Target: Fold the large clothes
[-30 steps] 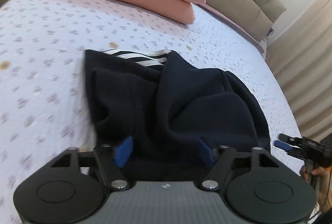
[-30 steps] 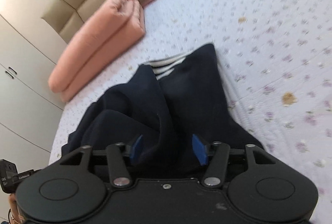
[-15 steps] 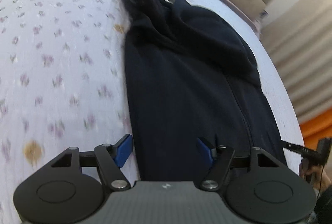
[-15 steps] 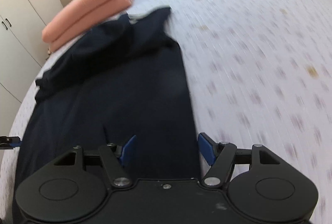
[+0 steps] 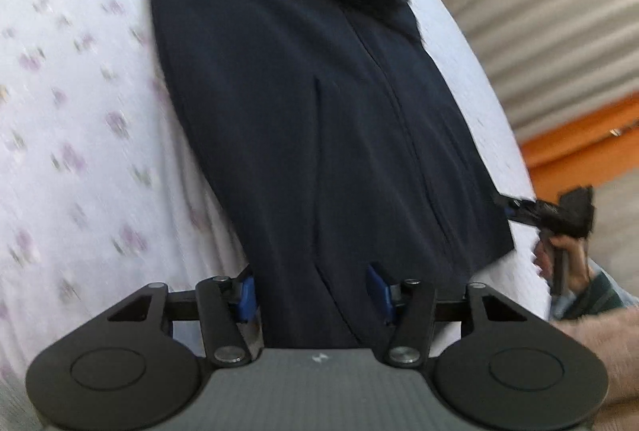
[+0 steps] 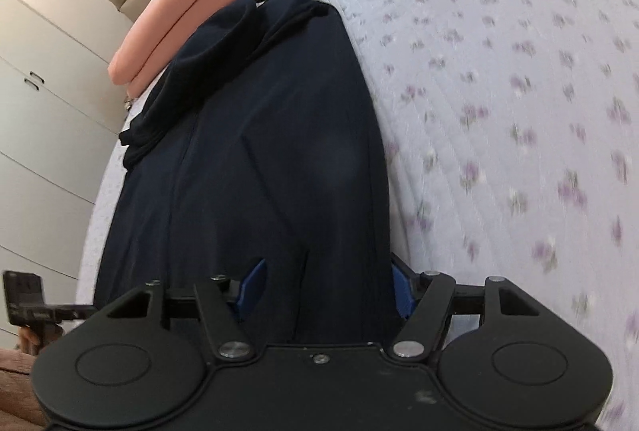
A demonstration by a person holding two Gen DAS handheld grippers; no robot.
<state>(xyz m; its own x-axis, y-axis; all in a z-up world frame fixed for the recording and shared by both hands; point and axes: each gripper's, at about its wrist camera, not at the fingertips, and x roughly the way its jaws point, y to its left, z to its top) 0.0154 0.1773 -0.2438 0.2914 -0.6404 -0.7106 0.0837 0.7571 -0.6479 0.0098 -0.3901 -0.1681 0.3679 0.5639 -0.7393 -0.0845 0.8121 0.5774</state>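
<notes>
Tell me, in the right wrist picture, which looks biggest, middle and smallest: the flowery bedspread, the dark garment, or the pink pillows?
1. flowery bedspread: it fills most of the view, though the dark garment comes close.
2. dark garment: it looks bigger partly because it is nearest the camera.
3. pink pillows: clearly smallest, but farthest away.

Black left claw (image 5: 313, 289) – blue pads, silver screws.

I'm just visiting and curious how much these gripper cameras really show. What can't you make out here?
- Left wrist view: the far end of the dark garment is cut off by the top edge.
- Both views: the garment's near hem is hidden behind each gripper body, so neither the left gripper nor the right gripper shows its grip.
- Bedspread: flower print smeared by blur.
- Right wrist view: the pink bedding is partly covered by the garment.
</notes>
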